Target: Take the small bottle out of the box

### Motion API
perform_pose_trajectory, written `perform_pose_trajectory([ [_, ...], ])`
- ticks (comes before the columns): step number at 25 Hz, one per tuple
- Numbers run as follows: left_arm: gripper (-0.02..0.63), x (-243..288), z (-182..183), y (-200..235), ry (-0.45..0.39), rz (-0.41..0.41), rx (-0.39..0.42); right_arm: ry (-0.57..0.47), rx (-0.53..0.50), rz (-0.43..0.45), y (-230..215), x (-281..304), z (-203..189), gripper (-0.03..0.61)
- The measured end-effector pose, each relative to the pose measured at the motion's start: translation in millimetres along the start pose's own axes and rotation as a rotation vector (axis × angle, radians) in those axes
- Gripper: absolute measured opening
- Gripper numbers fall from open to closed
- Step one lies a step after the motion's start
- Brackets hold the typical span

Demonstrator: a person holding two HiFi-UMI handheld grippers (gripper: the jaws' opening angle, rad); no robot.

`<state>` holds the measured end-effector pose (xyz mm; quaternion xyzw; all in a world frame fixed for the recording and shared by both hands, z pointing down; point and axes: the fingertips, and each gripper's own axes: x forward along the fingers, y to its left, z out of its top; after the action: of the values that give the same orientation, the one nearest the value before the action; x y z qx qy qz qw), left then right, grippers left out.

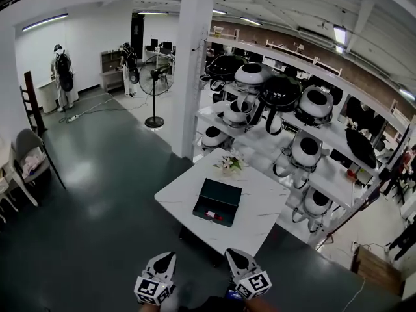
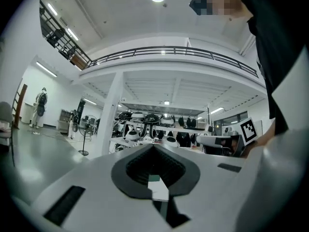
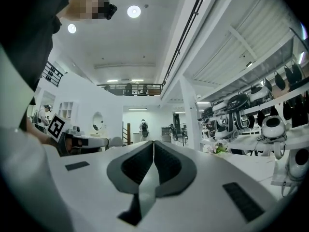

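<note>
Both tongs are pressed together with nothing between them: left tongs (image 2: 154, 148) and right tongs (image 3: 153, 143) hang side by side on the near side of the box (image 1: 218, 201), well apart from it. That dark box lies open on the white table (image 1: 260, 207). A small red item (image 1: 210, 214) sits inside its near edge, too small to confirm as the small bottle
</note>
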<state>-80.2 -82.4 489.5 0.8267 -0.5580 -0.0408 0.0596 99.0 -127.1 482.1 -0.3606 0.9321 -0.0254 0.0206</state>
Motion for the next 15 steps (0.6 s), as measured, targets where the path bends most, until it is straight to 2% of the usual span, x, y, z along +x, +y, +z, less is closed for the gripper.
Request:
perform_pose_trajectory([
  [5,0.012,27,-3,29,0.006,-0.038,-0.058,0.038,0.016,-0.055,-17,28,-12,0.034],
  [15,0.012,107,0,85,0.074,-0.107,0.018,0.024,0.051,-0.146,-80,104,-26,0.034],
])
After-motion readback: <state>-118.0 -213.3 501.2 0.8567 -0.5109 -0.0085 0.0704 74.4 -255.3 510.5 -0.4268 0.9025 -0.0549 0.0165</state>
